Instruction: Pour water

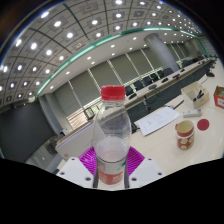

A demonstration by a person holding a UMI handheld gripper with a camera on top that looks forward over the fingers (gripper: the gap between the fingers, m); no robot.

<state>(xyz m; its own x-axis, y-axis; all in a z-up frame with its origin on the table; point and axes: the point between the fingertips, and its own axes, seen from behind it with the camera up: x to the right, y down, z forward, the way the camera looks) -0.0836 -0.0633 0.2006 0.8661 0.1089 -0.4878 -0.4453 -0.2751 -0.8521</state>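
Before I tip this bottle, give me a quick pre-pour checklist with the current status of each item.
1. Grip: gripper pads appear to press the clear plastic bottle with red cap at both sides: ok.
2. Red cap removed: not ok, it is on.
3. Bottle upright: ok.
4. Target, red paper cup on the white table, in sight: ok.
5. Water level in the bottle: cannot tell.

I count one clear plastic bottle (113, 135) with one red cap (114, 94). One paper cup (185, 133) stands on the table (160, 150), with one red lid (203, 124) beside it. One sheet of paper (157, 120) lies there too, and one box (219, 97).
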